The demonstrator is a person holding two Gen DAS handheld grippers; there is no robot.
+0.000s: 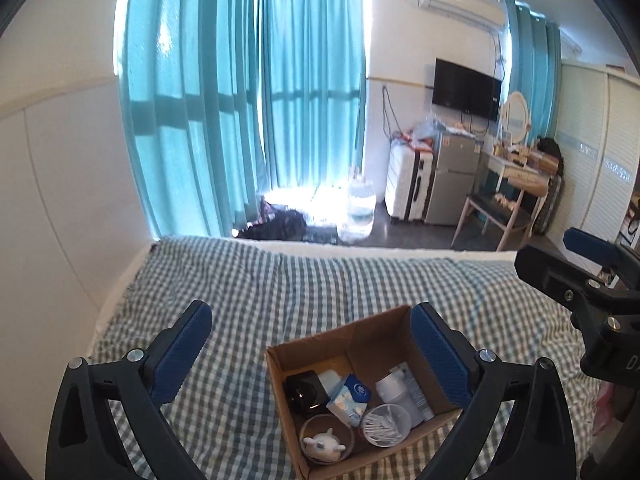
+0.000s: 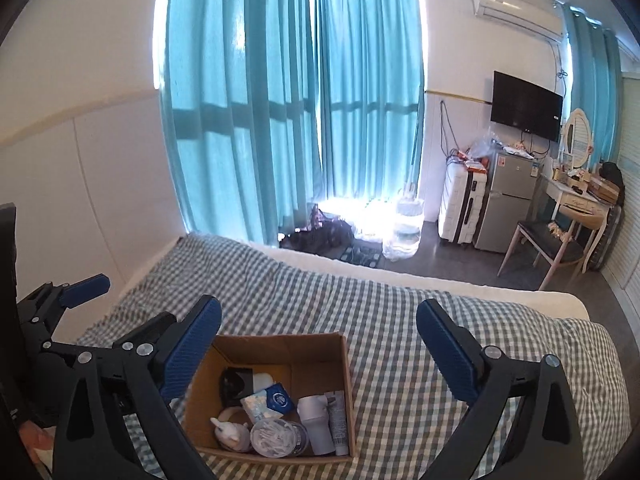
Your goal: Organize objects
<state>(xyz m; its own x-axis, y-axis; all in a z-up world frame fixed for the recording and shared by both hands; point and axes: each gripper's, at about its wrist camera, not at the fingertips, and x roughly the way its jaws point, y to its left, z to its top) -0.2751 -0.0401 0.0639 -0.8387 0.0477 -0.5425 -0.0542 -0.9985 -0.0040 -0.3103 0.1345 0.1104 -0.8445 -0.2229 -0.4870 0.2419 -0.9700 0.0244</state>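
Cardboard box (image 1: 362, 344) — square, gingham bedsheet (image 1: 280, 288), jaws wide

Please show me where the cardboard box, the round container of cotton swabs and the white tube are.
cardboard box (image 2: 347, 380): right wrist view, right wall.
container of cotton swabs (image 1: 386, 424): left wrist view, swabs inside.
white tube (image 2: 338, 420): right wrist view, body.

Your left gripper (image 1: 310, 344) hangs tilted downward with its blue-padded jaws spread wide and nothing between the pads. Your right gripper (image 2: 318, 340) does likewise, just beside it. Something pinkish at the edges may be your hands.
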